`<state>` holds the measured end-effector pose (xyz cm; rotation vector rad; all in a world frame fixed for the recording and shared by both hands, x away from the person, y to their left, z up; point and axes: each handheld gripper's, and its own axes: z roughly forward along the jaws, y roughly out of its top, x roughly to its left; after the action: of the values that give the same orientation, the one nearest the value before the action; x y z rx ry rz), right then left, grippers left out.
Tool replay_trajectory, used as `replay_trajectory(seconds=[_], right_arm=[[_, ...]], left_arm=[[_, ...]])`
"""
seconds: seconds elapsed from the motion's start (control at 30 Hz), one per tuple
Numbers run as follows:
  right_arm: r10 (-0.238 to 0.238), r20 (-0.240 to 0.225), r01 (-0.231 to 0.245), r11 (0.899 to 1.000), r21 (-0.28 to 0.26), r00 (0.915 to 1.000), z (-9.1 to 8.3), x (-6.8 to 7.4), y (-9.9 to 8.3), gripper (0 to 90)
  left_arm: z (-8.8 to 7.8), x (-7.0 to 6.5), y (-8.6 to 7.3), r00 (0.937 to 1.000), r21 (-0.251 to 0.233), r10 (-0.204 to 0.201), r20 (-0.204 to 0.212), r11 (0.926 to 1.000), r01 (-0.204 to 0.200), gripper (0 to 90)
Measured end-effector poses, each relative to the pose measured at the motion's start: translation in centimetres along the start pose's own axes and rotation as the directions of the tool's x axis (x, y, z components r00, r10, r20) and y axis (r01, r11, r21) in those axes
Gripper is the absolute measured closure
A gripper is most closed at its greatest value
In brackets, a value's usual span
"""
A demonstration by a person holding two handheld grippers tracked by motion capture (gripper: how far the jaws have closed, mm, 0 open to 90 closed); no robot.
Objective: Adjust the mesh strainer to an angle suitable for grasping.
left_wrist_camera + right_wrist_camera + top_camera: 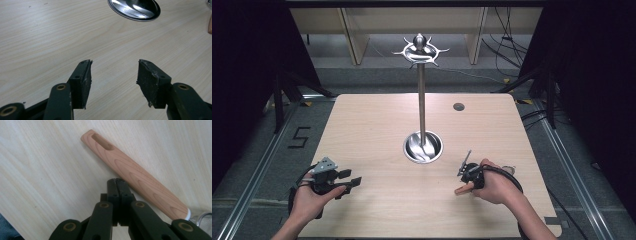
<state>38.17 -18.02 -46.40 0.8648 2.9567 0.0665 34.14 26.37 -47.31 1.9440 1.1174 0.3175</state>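
On the pale wooden table (377, 125), we see the left gripper (113, 75) at 8 o'clock with its 2 jaws apart over bare wood. The right gripper (117, 181), at 4 o'clock, has its jaws together, just beside a wooden handle (135, 173). A steel stand (422, 100) rises at centre.

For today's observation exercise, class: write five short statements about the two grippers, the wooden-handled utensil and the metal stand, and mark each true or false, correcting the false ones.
1. The left gripper has its jaws spread apart. True.
2. The right gripper clamps the wooden handle. False: its jaws are shut together with nothing between them, and the handle lies on the table beside them.
3. The handle has a slot cut near its free end. True.
4. The metal stand lies toppled on the table. False: it stands upright on its round base.
5. Utensils hang from the stand's hooks. False: the hooks are bare.
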Motion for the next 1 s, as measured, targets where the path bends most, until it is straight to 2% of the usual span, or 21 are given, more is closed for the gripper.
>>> replay_trajectory(seconds=[0.23,0.27,0.3,0.43,0.57,0.7,0.73,0.9,0.93,1.0], right_arm=[[-0.012,0.014,0.012,1.0,0.009,0.9998,0.6,-0.2,1.7,90.0],[-0.011,0.018,0.011,1.0,0.013,0.9998,0.6,-0.3,1.9,90.0],[-0.014,0.017,0.014,1.0,0.017,0.9998,0.7,-0.4,2.2,90.0],[-0.022,0.011,0.022,1.0,0.008,0.9997,0.9,-0.8,3.2,90.0],[-0.009,0.019,0.009,1.0,0.004,0.9998,1.0,-1.5,4.1,90.0],[-0.004,0.007,0.004,1.0,0.001,1.0,1.1,-2.1,4.7,90.0],[0.01,0.02,-0.01,1.0,0.0,0.9998,1.0,-2.4,5.1,90.0],[0.024,0.021,-0.024,1.0,-0.011,0.9995,1.0,-3.3,5.5,90.0],[0.01,0.023,-0.01,1.0,-0.016,0.9997,1.0,-3.7,5.5,90.0],[0.028,0.03,-0.027,0.999,-0.018,0.9992,1.0,-4.0,5.7,90.0]], left_arm=[[0.0,0.0,0.0,1.0,-0.004,-0.005,0.0,1.0,0.005,43.8],[-0.1,0.2,0.0,0.9999,0.011,0.011,-0.003,0.9999,-0.011,43.8],[-0.2,0.2,0.0,0.9999,0.01,0.012,-0.004,0.9999,-0.012,43.8],[-0.1,0.2,0.0,1.0,0.0,-0.003,-0.005,1.0,0.003,43.7],[-0.2,0.1,0.0,1.0,-0.007,-0.004,-0.009,1.0,0.004,43.8],[-0.1,0.2,0.0,1.0,0.001,-0.004,-0.005,1.0,0.004,43.8],[-0.1,0.2,0.0,1.0,0.002,-0.004,-0.006,1.0,0.004,43.8],[-0.2,0.2,0.0,1.0,0.0,0.001,-0.006,1.0,-0.001,43.8],[-0.2,0.1,0.0,1.0,-0.007,-0.002,-0.009,1.0,0.001,43.7],[-0.2,0.1,0.0,1.0,-0.006,-0.002,-0.008,1.0,0.002,43.7]])
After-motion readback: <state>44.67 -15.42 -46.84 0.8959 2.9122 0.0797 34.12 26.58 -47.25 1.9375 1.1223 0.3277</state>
